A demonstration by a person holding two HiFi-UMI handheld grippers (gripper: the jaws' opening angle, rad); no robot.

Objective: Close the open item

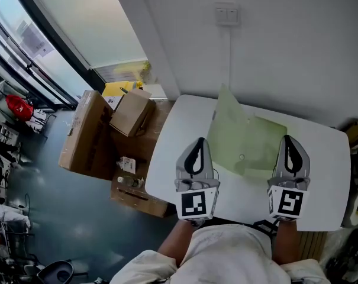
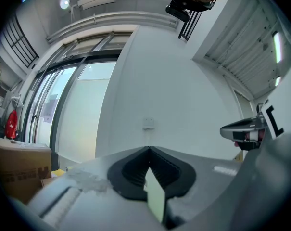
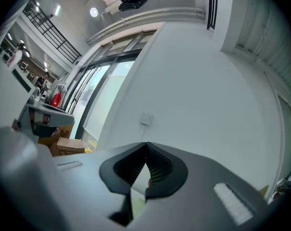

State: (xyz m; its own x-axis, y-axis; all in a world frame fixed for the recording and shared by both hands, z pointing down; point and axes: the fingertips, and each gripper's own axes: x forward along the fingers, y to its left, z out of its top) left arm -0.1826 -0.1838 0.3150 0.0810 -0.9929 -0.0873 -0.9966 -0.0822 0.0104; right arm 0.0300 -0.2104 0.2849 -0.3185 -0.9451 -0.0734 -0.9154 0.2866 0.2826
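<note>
Closing step, green folder (image 1: 255,141): lies on the white bench (image 1: 326,170) between both grippers, flap raised toward the wall. Left gripper (image 1: 197,142) jaws clenched, empty; right gripper (image 1: 289,139) likewise. Advised: tip the flap down with closed jaws, press flat, steady the body.

"Any lettering you can read from there?"

"None I can make out. I see dark print on the cardboard box (image 2: 16,170), but it's too blurred to read."
</note>
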